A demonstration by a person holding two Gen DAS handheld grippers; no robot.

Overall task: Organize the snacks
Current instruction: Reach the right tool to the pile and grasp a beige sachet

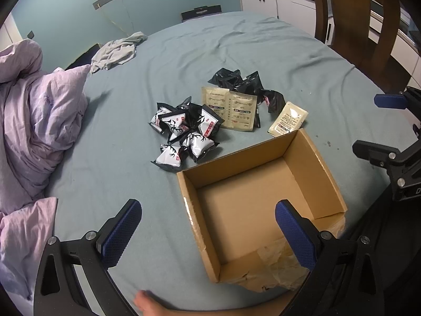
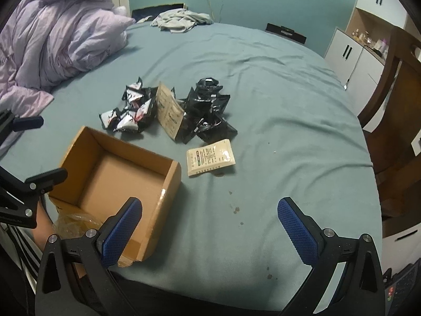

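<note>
From your left wrist camera, your left gripper [image 1: 208, 208] has its fingers spread wide and holds nothing; one blue pad [image 1: 119, 233] hangs over the bare bedsheet [image 1: 263, 52], the other over the near part of the cardboard box [image 1: 319, 162]. The box sits open on the sheet with nothing in it. Just beyond its far wall lies a heap of black-and-white snack packets [image 1: 181, 134]. To the right of them is a tan double sachet [image 1: 234, 109], resting partly on a pile of black packets [image 1: 242, 81]. A single cream sachet [image 1: 288, 118] lies just beside the box's far right corner. Your right gripper [image 1: 386, 129] shows at the right edge, its fingers parted. A lilac duvet [image 1: 36, 110] is bunched on the left.

From your right wrist camera, your right gripper [image 2: 209, 210] is also wide open and empty, hanging over bare sheet just right of the box [image 2: 168, 184]. The cream sachet [image 2: 210, 156] lies flat near the box's right wall. Behind it sit the black packets [image 2: 208, 113], the tan sachet [image 2: 168, 113] tilted against them, and the black-and-white packets [image 2: 129, 110] to their left. Your left gripper [image 2: 26, 152] shows at the left edge, fingers apart.
</note>
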